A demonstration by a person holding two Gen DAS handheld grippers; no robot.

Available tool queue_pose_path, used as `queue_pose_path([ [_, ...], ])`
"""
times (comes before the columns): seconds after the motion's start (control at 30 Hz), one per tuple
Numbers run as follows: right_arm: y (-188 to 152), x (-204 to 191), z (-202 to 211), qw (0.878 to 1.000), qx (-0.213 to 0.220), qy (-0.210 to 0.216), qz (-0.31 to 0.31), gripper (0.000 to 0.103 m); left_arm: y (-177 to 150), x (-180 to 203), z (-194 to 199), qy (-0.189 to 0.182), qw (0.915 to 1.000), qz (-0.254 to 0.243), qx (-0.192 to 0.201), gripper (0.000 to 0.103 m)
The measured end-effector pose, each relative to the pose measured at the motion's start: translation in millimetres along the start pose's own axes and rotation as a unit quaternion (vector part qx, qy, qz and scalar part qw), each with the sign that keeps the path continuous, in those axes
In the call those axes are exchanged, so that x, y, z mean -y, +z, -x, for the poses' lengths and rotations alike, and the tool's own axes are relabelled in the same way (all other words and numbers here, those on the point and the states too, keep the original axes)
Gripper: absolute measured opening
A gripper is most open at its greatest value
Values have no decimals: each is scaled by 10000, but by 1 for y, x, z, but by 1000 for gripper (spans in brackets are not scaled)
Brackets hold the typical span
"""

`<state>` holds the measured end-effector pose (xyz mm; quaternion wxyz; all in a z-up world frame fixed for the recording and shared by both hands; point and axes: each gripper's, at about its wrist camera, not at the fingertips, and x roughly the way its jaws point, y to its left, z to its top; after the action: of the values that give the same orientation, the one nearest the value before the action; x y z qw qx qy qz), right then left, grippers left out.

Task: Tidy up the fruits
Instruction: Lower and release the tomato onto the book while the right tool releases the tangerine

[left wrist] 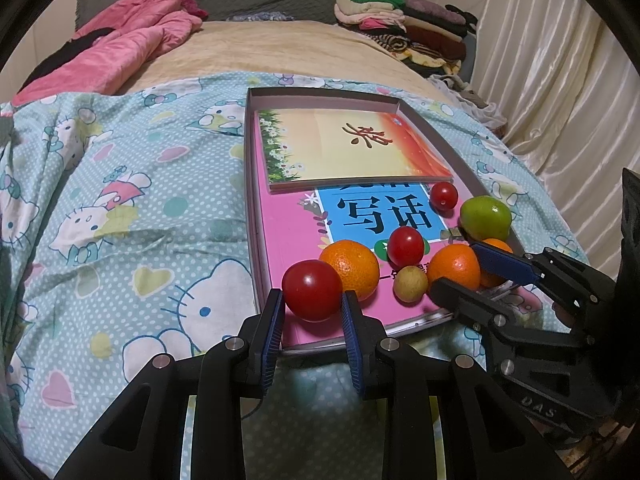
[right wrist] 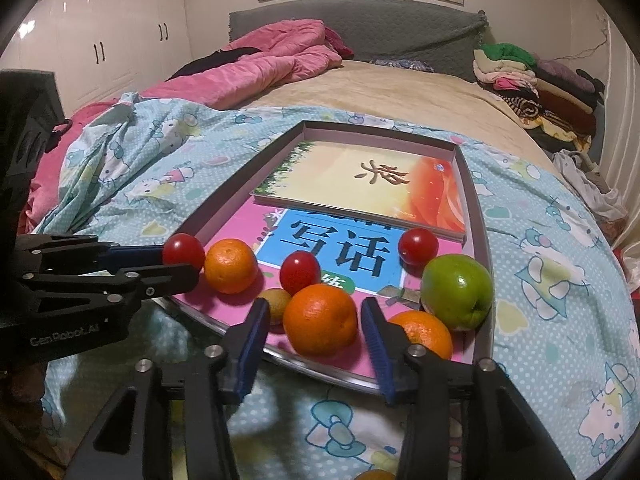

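Both tongs come in from the near edge of the bed, angled downward toward a shallow tray [left wrist: 256, 184] that lies on a cartoon-print quilt [left wrist: 120, 208].

Left tongs [left wrist: 312, 304]: jaws drawn close, blue pads pinching a cherry tomato [left wrist: 312, 294] at the tray's near-left corner. That tomato sits just beside an orange [left wrist: 351, 268], the two apparently touching.

Right tongs [right wrist: 316, 316]: jaws partly spread around a second orange [right wrist: 320, 319]. A gap shows between each pad and the peel, so no grip; the orange rests on the pink book [right wrist: 240, 220] inside the tray.

Other fruit on the pink book: two more cherry tomatoes [right wrist: 300, 272] [right wrist: 418, 246], a small yellowish fruit [right wrist: 278, 302] behind the right tongs' left finger, a green apple [right wrist: 458, 296] at the tray's right wall, a third orange [right wrist: 424, 332] partly hidden by the right finger.

A second book [right wrist: 368, 184] lies at the far end of the tray, overlapping the pink one.
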<state>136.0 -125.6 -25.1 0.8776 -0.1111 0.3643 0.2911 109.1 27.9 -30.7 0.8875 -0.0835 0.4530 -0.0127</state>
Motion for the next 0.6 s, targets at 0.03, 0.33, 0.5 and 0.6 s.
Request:
queue_pose_path([
  [0.03, 0, -1, 1, 10000, 15, -13, 17, 51, 0, 0, 0, -1, 10000, -1, 2, 30],
  [0.33, 1, -5, 6, 9999, 146, 18, 28, 54, -1, 0, -1, -18, 10000, 44, -11, 30],
  [0.5, 3, -3, 8, 9998, 206, 31, -69, 58, -1, 0, -1, -28, 10000, 61, -18, 30],
  [0.6, 3, -2, 8, 9998, 189, 42, -103, 59, 0, 0, 0, -35, 10000, 65, -24, 30],
])
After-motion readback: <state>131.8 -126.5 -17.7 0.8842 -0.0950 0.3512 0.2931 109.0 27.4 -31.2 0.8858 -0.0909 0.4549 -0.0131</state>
